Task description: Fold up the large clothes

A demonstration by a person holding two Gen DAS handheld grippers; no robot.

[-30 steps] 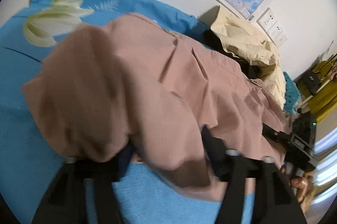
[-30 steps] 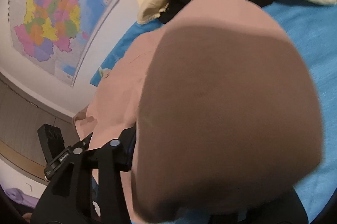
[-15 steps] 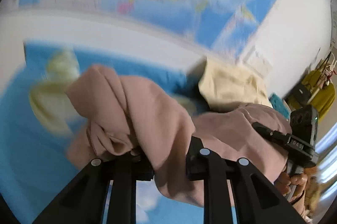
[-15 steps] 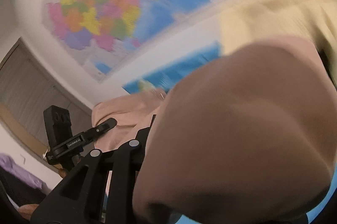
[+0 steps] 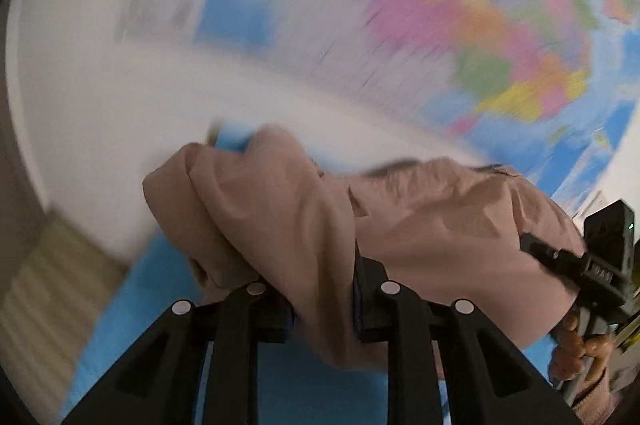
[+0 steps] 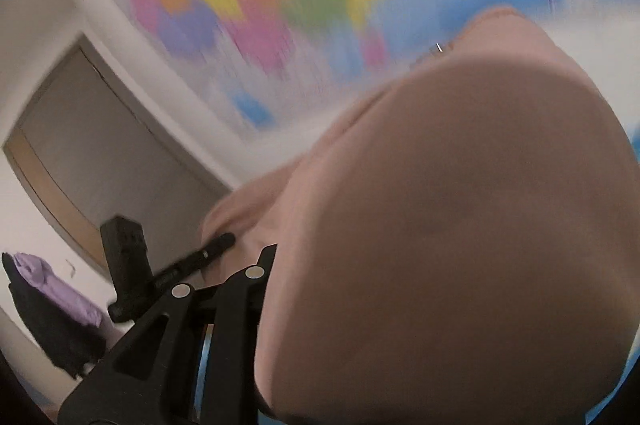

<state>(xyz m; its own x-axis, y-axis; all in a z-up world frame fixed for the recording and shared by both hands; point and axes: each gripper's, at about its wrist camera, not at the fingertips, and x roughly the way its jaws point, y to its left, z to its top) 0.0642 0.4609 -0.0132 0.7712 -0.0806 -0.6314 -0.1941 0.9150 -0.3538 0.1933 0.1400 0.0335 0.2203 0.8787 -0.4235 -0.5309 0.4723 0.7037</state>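
A large dusty-pink garment (image 5: 280, 209) is lifted off the blue bed sheet (image 5: 156, 285). In the left wrist view my left gripper (image 5: 324, 289) is shut on a bunched fold of it, and the cloth drapes down between the two fingers. The garment stretches right to my right gripper (image 5: 576, 261), held by a person's hand (image 5: 580, 349). In the right wrist view the pink garment (image 6: 460, 225) bulges over my right gripper (image 6: 304, 285), shut on it; only its left finger (image 6: 248, 285) shows. My left gripper (image 6: 172, 273) appears further left, with cloth at its tip.
A coloured wall map (image 5: 500, 5) fills the wall behind, blurred by motion. A grey door (image 6: 100, 153) stands at the left. A purple cloth on a dark item (image 6: 52, 289) lies low at the left. A pale wooden strip (image 5: 40, 285) borders the bed.
Both grippers closed on the pink garment and rose with it, swinging away from the bed toward the wall map. The yellow clothes and most of the blue sheet left view.
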